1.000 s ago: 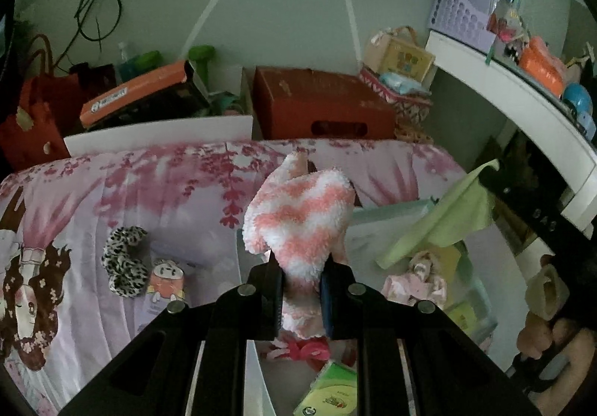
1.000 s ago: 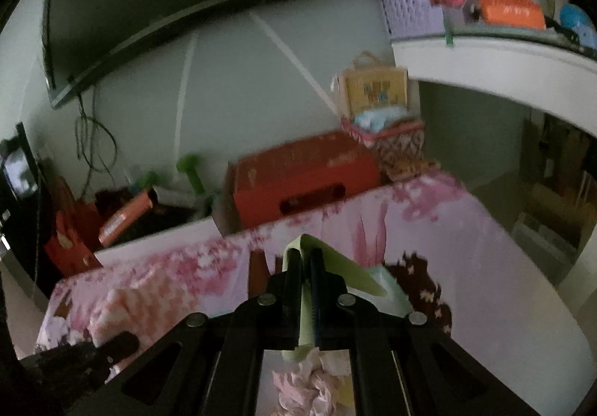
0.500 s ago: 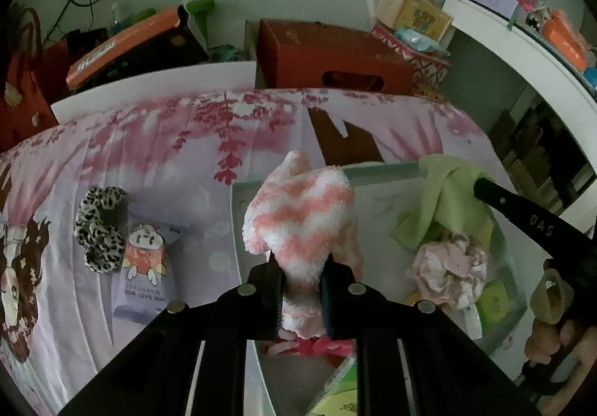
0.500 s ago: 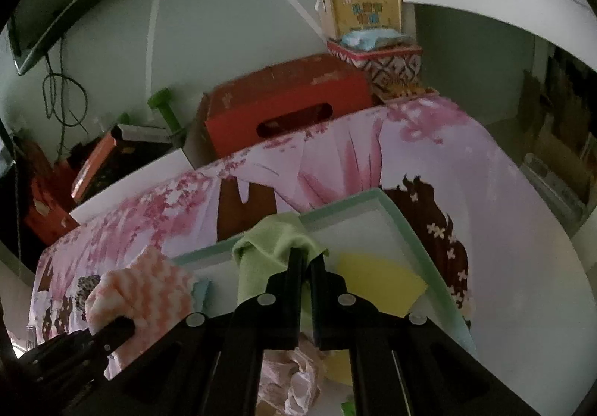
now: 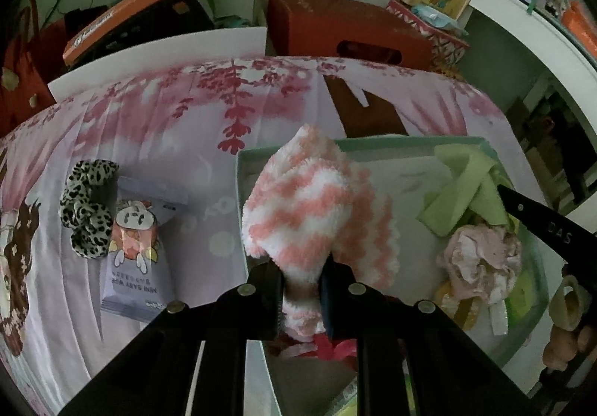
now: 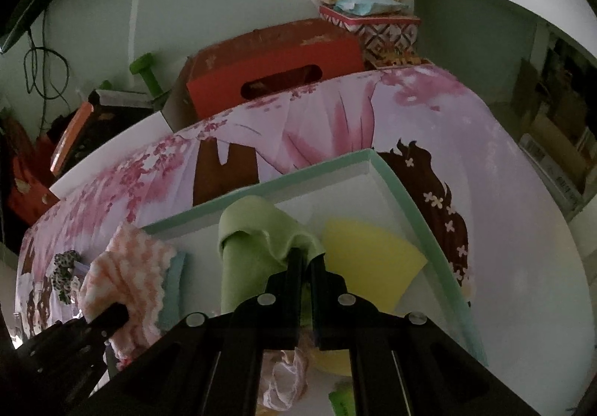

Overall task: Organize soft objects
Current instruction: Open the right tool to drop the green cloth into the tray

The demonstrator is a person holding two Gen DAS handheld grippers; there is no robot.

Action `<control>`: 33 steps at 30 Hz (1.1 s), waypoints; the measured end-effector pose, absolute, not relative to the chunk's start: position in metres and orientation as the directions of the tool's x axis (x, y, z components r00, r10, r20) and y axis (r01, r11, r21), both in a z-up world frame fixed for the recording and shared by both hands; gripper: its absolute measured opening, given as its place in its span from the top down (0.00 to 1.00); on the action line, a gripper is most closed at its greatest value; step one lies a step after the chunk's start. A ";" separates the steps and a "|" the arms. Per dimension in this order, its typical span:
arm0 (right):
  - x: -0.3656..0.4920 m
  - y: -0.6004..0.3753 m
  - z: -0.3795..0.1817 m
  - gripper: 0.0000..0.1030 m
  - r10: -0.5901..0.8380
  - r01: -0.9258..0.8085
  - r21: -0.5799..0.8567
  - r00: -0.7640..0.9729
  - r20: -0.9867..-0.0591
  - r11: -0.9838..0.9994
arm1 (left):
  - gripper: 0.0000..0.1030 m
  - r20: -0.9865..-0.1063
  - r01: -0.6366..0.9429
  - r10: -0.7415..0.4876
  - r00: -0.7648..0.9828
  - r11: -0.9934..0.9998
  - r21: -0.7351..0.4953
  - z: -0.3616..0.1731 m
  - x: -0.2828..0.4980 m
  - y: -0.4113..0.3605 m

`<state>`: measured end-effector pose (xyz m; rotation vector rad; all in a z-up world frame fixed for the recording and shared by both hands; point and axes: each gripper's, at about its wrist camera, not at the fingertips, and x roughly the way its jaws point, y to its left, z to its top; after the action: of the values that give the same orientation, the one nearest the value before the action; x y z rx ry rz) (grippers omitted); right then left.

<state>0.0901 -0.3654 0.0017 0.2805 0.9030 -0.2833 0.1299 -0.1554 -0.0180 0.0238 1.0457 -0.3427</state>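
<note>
The left gripper [image 5: 300, 289] is pinching a fluffy pink-and-white sock [image 5: 309, 207] by its narrow cuff end, the fingers [image 5: 269, 298] drawn in narrow with the pile squeezed flat between them, while the rest of the sock is standing up and flopping forward beyond the fingertips, over the near left part of the shallow green-rimmed box [image 5: 373, 143]. The right gripper [image 6: 305, 266] is holding a green cloth [image 6: 253, 229] the same way, its fingers closed almost together on a bunched fold, and the cloth is draping ahead of and to the left of the fingertips, above the inside of the box [image 6: 406, 192]. Both things are looking very light and limp, so they are likely sagging and swinging with any move; a pinch on a gathered fold or the cuff seems the surest hold, since a single thin layer could slide out. Below the right fingers a crumpled pink scrunchie [image 5: 481, 259] is lying in the box, and just ahead to their right a flat yellow sheet [image 6: 369, 259]. Left of the left fingers, on the flowered bed sheet [image 5: 168, 125], a leopard-print scrunchie [image 5: 87, 207] is touching a small wipes packet [image 5: 138, 252].
</note>
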 end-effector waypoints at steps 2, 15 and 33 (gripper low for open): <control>0.090 -0.366 0.001 0.96 -0.118 0.358 0.125 0.584 -0.803 0.925 | 0.83 -0.853 0.287 -0.263 0.450 0.947 -0.141 -0.020 0.131 -0.155; 0.084 -0.364 0.016 0.92 -0.149 0.360 0.089 0.583 -0.799 0.929 | 0.61 -0.872 0.279 -0.253 0.418 0.950 -0.142 -0.014 0.129 -0.153; 0.068 -0.364 0.034 0.45 -0.201 0.382 0.030 0.549 -0.811 0.924 | 0.40 -0.807 0.261 -0.286 0.517 0.950 -0.169 0.045 0.112 -0.127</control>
<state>0.0685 -0.3636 0.0343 0.2125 0.9282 -0.3484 0.1116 -0.1272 0.0449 -0.0274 0.9733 -0.3283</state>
